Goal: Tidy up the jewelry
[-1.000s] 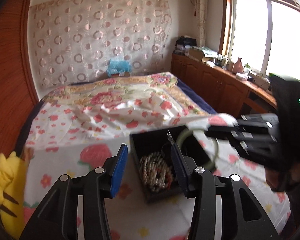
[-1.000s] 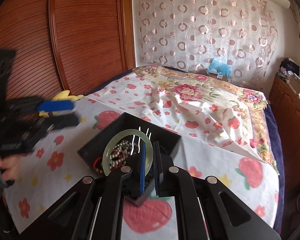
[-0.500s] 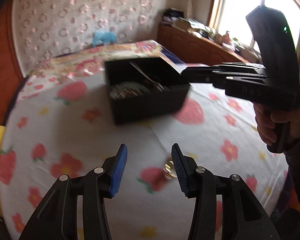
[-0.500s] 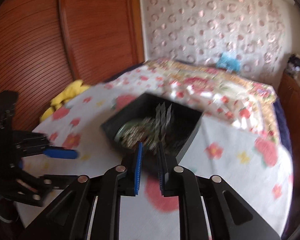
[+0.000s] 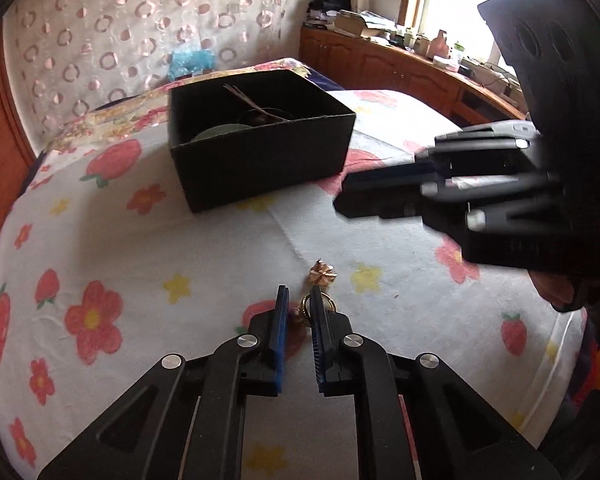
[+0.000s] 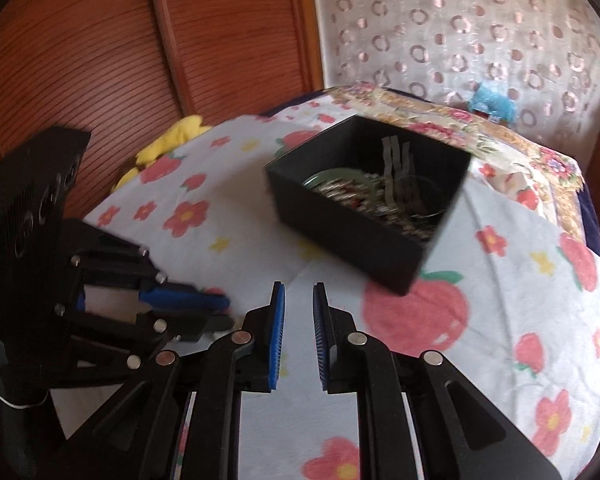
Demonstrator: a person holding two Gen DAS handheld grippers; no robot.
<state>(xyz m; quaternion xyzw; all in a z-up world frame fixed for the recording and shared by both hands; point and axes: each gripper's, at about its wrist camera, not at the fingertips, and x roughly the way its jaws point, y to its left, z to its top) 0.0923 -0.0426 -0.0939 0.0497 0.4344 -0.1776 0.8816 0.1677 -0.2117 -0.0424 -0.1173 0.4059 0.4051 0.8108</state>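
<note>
A black open box (image 5: 260, 136) sits on the flowered sheet and holds a green bangle (image 6: 324, 178), beads and hair pins. It also shows in the right wrist view (image 6: 364, 236). My left gripper (image 5: 299, 300) is low over the sheet, its jaws narrowed around a small gold ring piece (image 5: 302, 312). A gold flower-shaped piece (image 5: 322, 274) lies just beyond the tips. My right gripper (image 6: 299, 296) is empty, slightly open, in front of the box. It shows at the right of the left wrist view (image 5: 440, 184).
A yellow plush toy (image 6: 168, 144) lies at the bed's left edge by the wooden wardrobe (image 6: 140, 40). A blue item (image 5: 190, 62) sits by the curtain. A wooden counter (image 5: 400, 68) with clutter runs under the window.
My right gripper dropped the green bangle into the box, drew back and opened a little. My left gripper moved down and forward and narrowed around the gold ring piece.
</note>
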